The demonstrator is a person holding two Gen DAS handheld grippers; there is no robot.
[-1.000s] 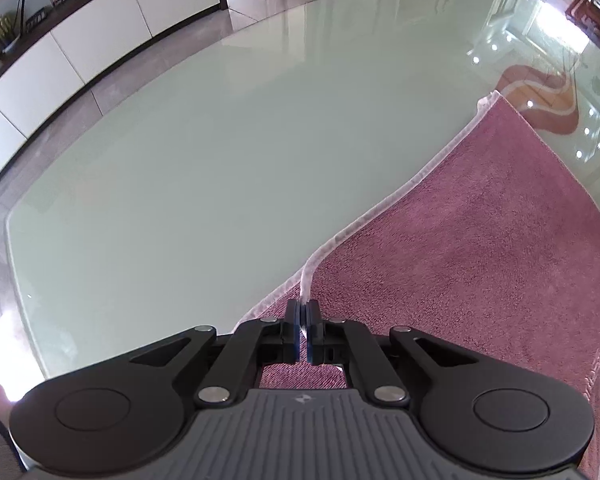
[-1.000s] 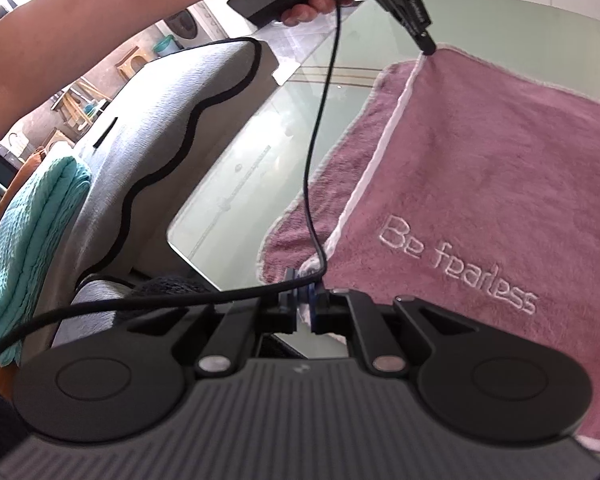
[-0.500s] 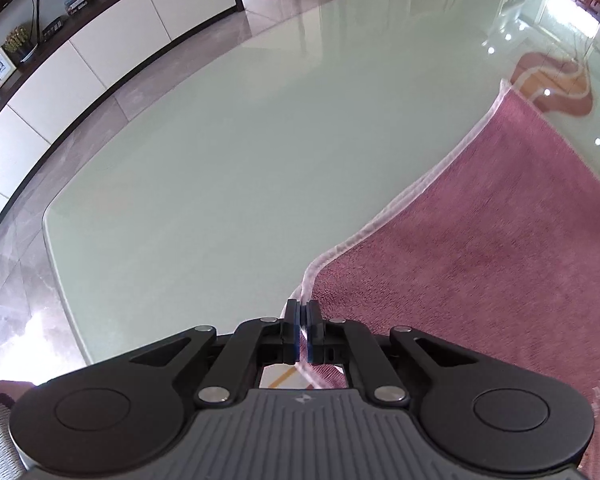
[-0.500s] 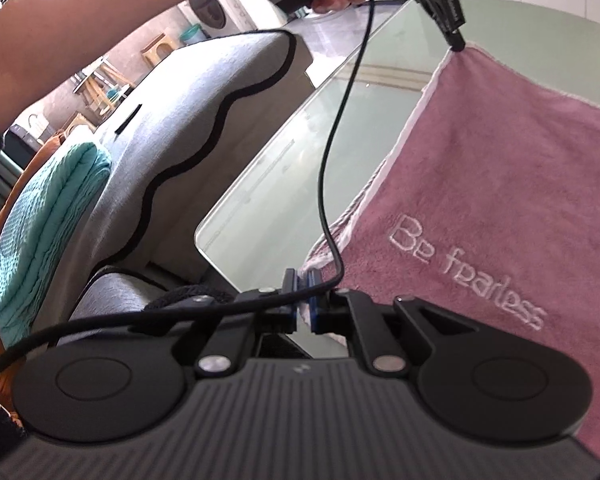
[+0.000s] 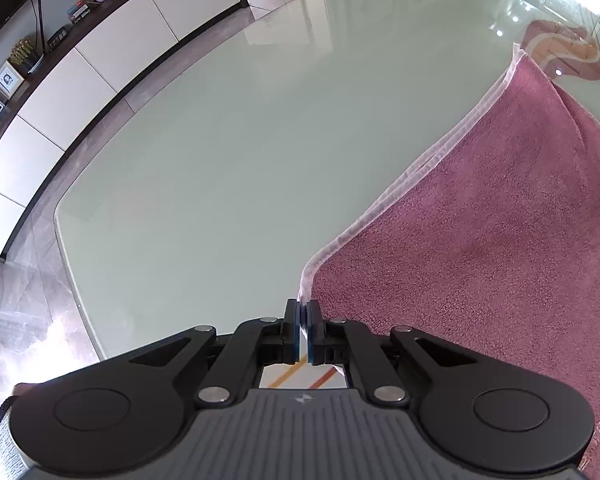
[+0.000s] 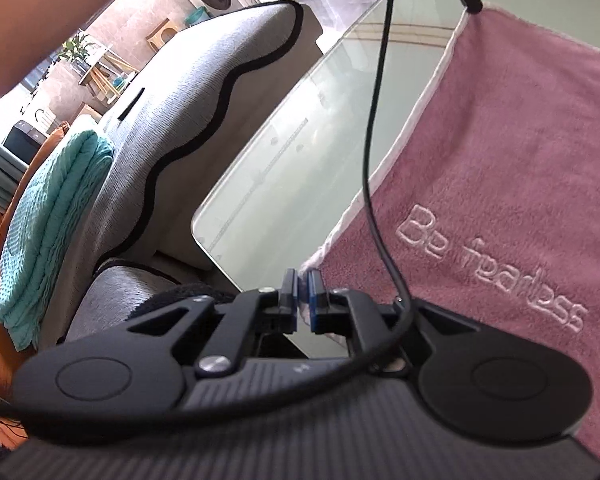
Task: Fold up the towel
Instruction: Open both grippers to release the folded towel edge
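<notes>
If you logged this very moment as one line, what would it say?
task: fold towel | left gripper: shut on towel corner | right gripper: shut on other corner | table: glass, towel partly lifted

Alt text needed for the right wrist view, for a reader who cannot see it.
The right gripper is shut on a white-edged corner of a pink towel embroidered "Be fearless", over a glass table. The left gripper pinches the far corner; a grey chair stands left.
</notes>
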